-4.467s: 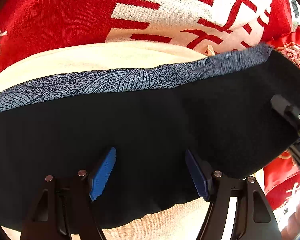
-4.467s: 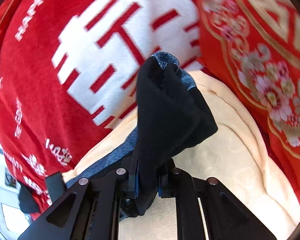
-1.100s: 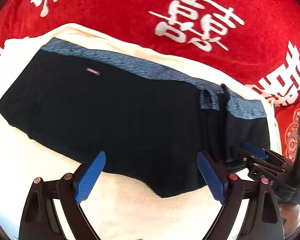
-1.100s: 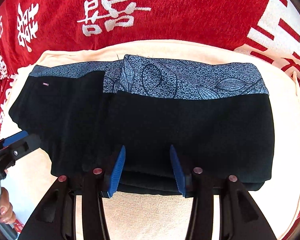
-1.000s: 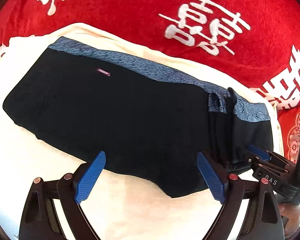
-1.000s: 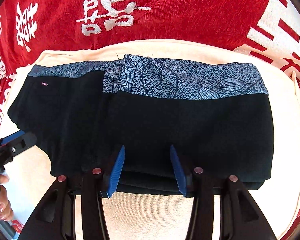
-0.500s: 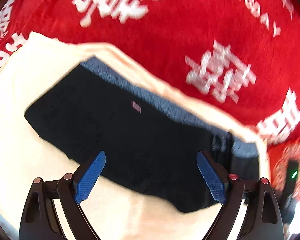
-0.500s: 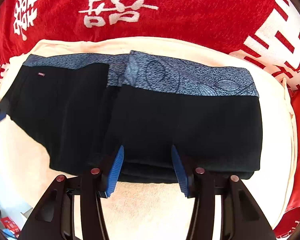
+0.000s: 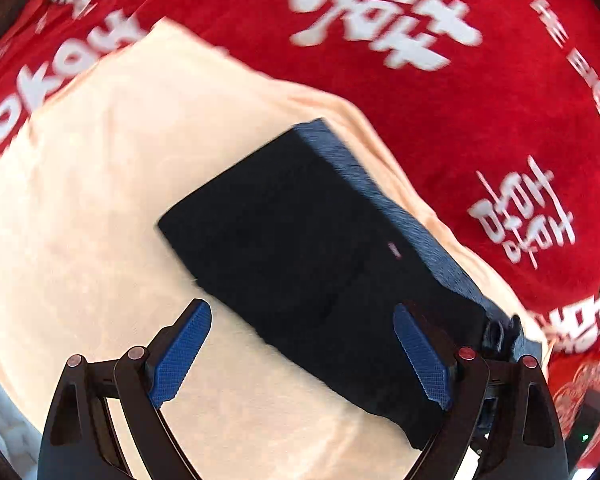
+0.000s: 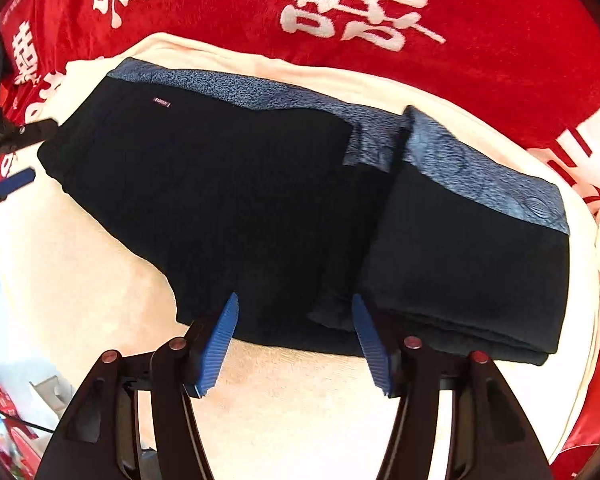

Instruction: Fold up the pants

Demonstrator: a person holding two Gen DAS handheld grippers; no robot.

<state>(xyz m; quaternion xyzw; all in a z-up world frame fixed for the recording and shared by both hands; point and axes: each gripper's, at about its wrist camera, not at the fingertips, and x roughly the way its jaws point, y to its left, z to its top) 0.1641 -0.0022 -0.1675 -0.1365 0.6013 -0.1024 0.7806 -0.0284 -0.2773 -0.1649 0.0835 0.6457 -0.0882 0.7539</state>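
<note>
With one end of the pants (image 10: 260,208) folded over on the cream blanket (image 10: 300,420), my right hand-held gripper (image 10: 296,340) has just been opening, empty, and my left hand-held gripper (image 9: 300,354) gapes wide, holding nothing, so next I should grasp the unfolded end.

The pants (image 10: 260,208) are showing as matt black cloth with a speckled blue-grey woven band. They're lying on a soft, fuzzy cream towel (image 10: 308,412), over a plush red blanket (image 10: 500,40).

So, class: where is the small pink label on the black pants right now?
In the right wrist view, the small pink label sits at the upper left of the black pants, just below the blue patterned waistband, on the cream towel.
</note>
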